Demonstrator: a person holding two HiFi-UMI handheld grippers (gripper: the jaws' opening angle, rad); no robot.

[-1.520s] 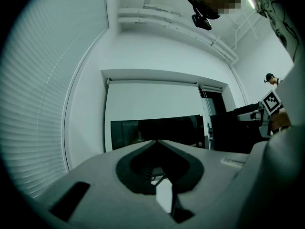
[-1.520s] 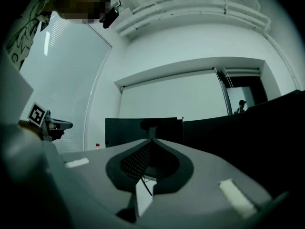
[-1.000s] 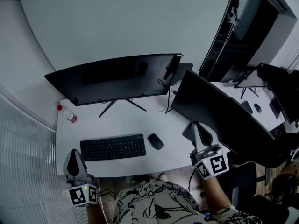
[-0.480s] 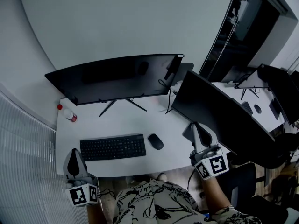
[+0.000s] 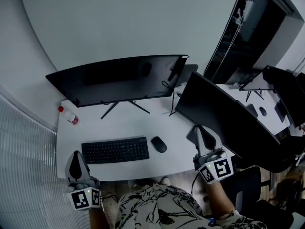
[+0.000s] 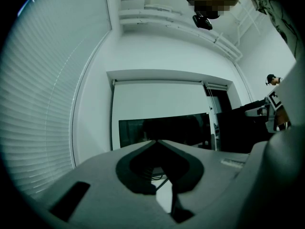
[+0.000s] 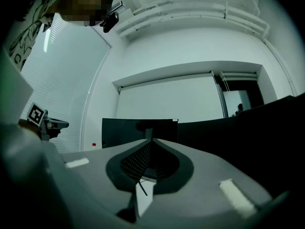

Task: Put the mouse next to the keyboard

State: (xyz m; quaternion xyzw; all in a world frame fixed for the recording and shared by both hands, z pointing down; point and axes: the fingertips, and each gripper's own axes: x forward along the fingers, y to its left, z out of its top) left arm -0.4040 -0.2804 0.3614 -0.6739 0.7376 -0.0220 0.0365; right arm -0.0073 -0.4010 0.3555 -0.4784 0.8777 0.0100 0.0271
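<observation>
A black mouse lies on the white desk, just right of the black keyboard. My left gripper hovers at the desk's front left corner, jaws shut with nothing between them. My right gripper is held at the desk's front right edge, also shut and empty. In the left gripper view the closed jaws point level toward the monitor. The right gripper view shows its closed jaws aimed at the same monitor. Neither gripper touches mouse or keyboard.
A wide dark monitor stands behind the keyboard, a second one angles along the right. A small bottle with a red cap stands at the far left of the desk. Blinds run down the left side.
</observation>
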